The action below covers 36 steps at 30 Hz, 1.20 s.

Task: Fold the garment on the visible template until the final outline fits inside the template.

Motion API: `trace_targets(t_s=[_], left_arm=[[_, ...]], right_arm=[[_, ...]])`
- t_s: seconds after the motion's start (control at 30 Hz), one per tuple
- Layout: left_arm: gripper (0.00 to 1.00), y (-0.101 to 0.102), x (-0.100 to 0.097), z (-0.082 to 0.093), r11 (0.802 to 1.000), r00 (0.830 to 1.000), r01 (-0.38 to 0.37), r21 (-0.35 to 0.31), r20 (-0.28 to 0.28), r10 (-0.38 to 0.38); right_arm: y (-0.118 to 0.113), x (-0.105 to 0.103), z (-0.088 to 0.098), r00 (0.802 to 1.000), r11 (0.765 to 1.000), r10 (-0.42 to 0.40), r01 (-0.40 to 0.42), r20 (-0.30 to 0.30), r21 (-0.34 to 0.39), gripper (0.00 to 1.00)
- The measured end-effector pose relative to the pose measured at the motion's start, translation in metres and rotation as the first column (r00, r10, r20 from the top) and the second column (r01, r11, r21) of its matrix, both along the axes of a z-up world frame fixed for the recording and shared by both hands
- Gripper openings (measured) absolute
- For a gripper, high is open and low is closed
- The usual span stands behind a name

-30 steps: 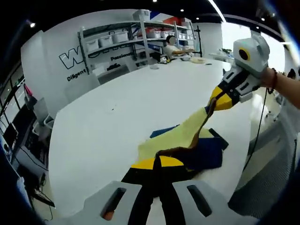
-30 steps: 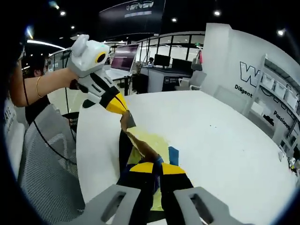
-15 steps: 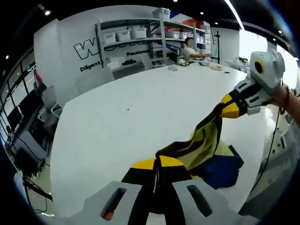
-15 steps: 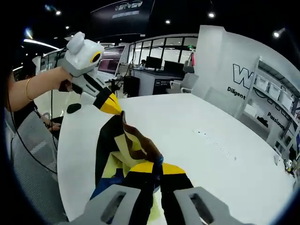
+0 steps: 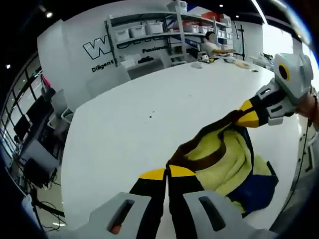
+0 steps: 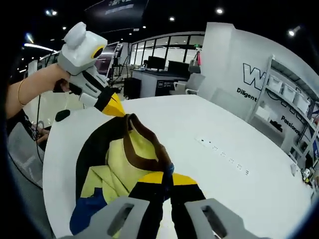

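Observation:
A garment (image 5: 219,159) of pale yellow, blue and black cloth with a brown trim hangs above the white table (image 5: 124,124), stretched between both grippers. My left gripper (image 5: 167,174) is shut on the brown trim at one end. In the left gripper view, my right gripper (image 5: 247,118) comes in from the right, shut on the other end. In the right gripper view, the right gripper (image 6: 167,178) pinches the trim, and the garment (image 6: 124,159) sags down and to the left. The left gripper (image 6: 117,110), held by a hand, grips the far end.
The white table (image 6: 234,174) stretches far ahead, with a row of small marks (image 6: 224,152) on it. Shelves with bins (image 5: 149,32) and a seated person (image 5: 214,47) lie beyond its far end. Desks with monitors (image 6: 159,64) and a grey chair (image 6: 20,149) stand near the table's edge.
Both grippers have risen and carried the garment up with them. It lay partly on the table in a narrow strip and now hangs opened out between them.

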<state>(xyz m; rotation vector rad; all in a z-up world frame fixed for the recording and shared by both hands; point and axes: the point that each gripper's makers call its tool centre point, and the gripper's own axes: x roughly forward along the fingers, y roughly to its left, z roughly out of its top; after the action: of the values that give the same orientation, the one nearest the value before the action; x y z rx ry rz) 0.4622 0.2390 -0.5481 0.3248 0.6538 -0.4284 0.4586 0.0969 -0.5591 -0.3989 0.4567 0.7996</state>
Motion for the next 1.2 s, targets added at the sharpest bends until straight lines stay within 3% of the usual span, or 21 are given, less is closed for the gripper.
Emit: trace_targets(t_s=[0.47,0.57,0.7,1.0,1.2], left_arm=[[0.03,0.007,0.048,-0.033,1.000,0.999,-0.017,0.013,-0.036,0.018],[0.03,0.010,0.060,-0.040,0.999,0.999,-0.029,0.035,-0.013,0.030],[0.03,0.009,0.069,-0.054,0.999,0.998,-0.038,0.019,-0.044,0.039],[0.03,0.008,0.066,-0.072,0.997,0.997,-0.041,0.058,-0.069,0.045],[0.05,0.011,0.061,-0.070,0.997,0.995,-0.077,-0.007,-0.072,0.076]], right_arm=[[0.004,0.045,-0.028,1.000,1.000,-0.015,0.014,-0.019,-0.022,0.00],[0.008,0.052,-0.036,1.000,0.999,-0.009,0.008,-0.022,-0.041,0.00],[0.010,0.061,-0.051,0.999,0.998,-0.014,0.012,-0.037,-0.055,0.00],[0.007,0.077,-0.076,0.993,0.998,-0.053,0.049,-0.101,-0.043,0.00],[-0.004,0.085,-0.081,0.982,0.988,-0.156,0.154,-0.107,-0.022,0.02]])
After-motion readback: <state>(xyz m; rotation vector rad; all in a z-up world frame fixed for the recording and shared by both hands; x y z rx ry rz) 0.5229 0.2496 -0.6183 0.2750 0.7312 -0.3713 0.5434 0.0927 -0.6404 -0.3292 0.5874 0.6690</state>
